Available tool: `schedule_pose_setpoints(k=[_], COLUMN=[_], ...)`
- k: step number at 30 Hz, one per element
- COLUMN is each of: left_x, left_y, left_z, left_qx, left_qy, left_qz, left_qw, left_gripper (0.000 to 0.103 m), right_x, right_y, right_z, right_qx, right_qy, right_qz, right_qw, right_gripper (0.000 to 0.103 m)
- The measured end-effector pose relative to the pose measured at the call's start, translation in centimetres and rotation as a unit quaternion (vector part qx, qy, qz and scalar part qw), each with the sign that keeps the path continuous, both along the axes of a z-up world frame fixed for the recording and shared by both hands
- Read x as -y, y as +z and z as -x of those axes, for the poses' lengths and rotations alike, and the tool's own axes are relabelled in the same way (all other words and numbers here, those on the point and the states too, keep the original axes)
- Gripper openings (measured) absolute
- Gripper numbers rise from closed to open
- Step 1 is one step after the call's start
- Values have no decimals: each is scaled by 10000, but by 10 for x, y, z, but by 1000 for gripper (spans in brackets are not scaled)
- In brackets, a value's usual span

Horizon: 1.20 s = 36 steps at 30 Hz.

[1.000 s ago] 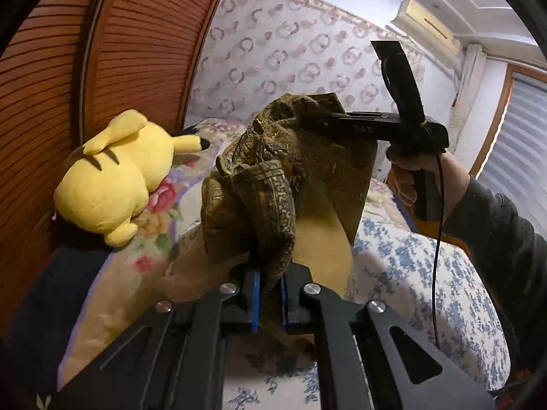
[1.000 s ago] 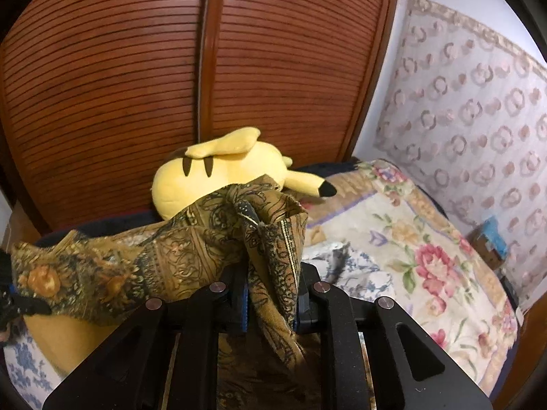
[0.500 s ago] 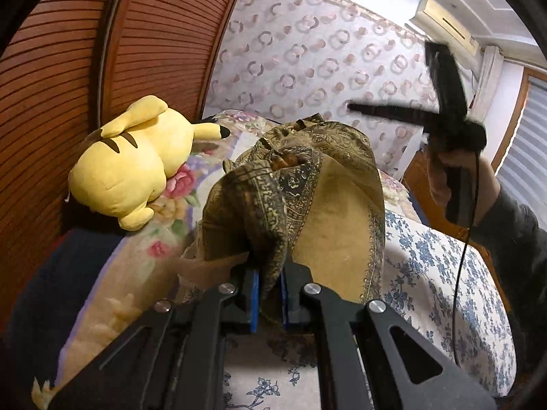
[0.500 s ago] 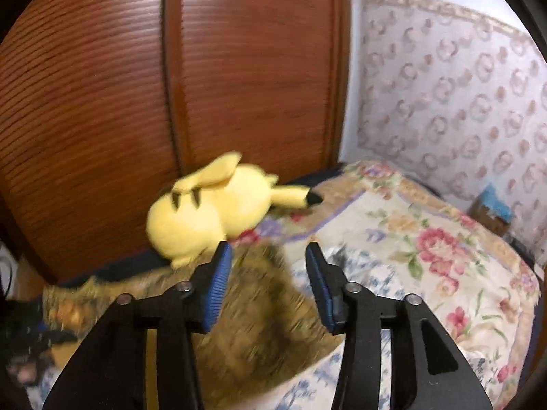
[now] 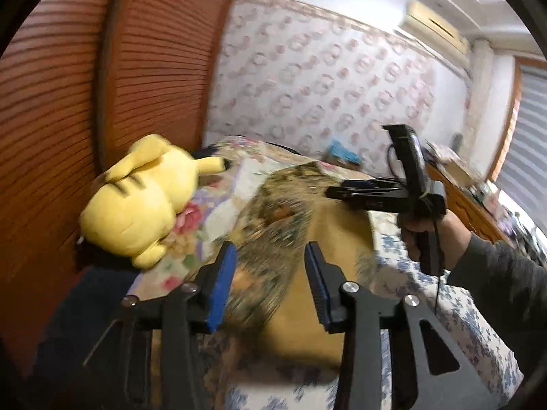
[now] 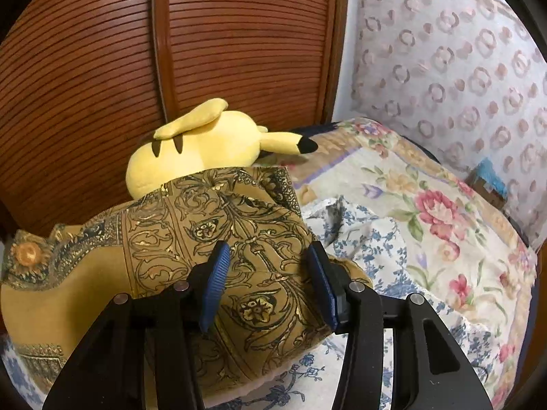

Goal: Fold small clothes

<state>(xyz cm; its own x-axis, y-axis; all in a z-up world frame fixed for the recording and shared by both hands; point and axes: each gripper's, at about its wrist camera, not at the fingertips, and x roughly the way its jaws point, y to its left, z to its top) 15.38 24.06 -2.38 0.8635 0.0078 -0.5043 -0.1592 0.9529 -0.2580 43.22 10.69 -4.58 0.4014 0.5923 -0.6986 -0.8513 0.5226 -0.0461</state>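
Observation:
A mustard-brown garment with dark ornate print [image 6: 212, 239] lies spread on the bed; it also shows, blurred, in the left wrist view [image 5: 283, 239]. My left gripper [image 5: 270, 283] is open and empty just above the garment's near edge. My right gripper [image 6: 266, 283] is open and empty over the cloth. In the left wrist view the right gripper [image 5: 333, 192] is seen side-on above the garment's far edge, held by a hand in a dark sleeve.
A yellow plush toy [image 6: 201, 143] lies at the head of the bed against a slatted wooden wardrobe [image 6: 205, 51]. The bed has a blue-flowered sheet [image 6: 376, 256] and a rose-patterned quilt [image 6: 444, 212]. A patterned wall is at the right.
Both grippers held the garment up a second ago. The right one opened first, then the left, and the garment dropped flat onto the bed.

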Motion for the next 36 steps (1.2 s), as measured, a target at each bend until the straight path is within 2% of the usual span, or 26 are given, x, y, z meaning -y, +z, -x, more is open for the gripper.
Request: schedule_pose_setpoints(k=[4, 7, 10, 14, 18, 22, 27, 32, 36], left_x=[16, 25, 7, -7, -9, -8, 14, 32, 34], left_y=[4, -10, -30, -48, -51, -36, -17, -29, -42], left_z=[-49, -82, -101, -98, -92, -79, -57, -42, -39], left_qx=[-275, -657, -1147, -1449, -1420, -1092, -786, -940, -1078], left_qy=[-368, -473, -181, 31, 42, 55, -133, -301, -251], left_qz=[-286, -579, -672, -812, -732, -532, -572, -480, -433], left_qw=[9985, 9950, 9910, 9861, 9871, 9926, 9952, 9940, 9929], left_gripper=[42, 42, 37, 35, 35, 35, 35, 35, 35], right_x=[0, -5, -9, -10, -9, -1, 12, 20, 21], right_y=[6, 6, 2, -6, -9, 0, 11, 8, 0], right_z=[-2, -8, -18, -33, -39, -32, 3, 26, 28], right_qx=[27, -38, -87, -81, -82, -76, -111, -231, -220], right_qy=[9, 59, 46, -117, -158, -265, 132, 290, 218], right_qz=[-74, -88, -109, -42, -45, -235, -408, -463, -386], right_qw=[10000, 9999, 9999, 9999, 9998, 9993, 9990, 9982, 9988], right_gripper=[49, 49, 49, 49, 49, 49, 49, 49, 49])
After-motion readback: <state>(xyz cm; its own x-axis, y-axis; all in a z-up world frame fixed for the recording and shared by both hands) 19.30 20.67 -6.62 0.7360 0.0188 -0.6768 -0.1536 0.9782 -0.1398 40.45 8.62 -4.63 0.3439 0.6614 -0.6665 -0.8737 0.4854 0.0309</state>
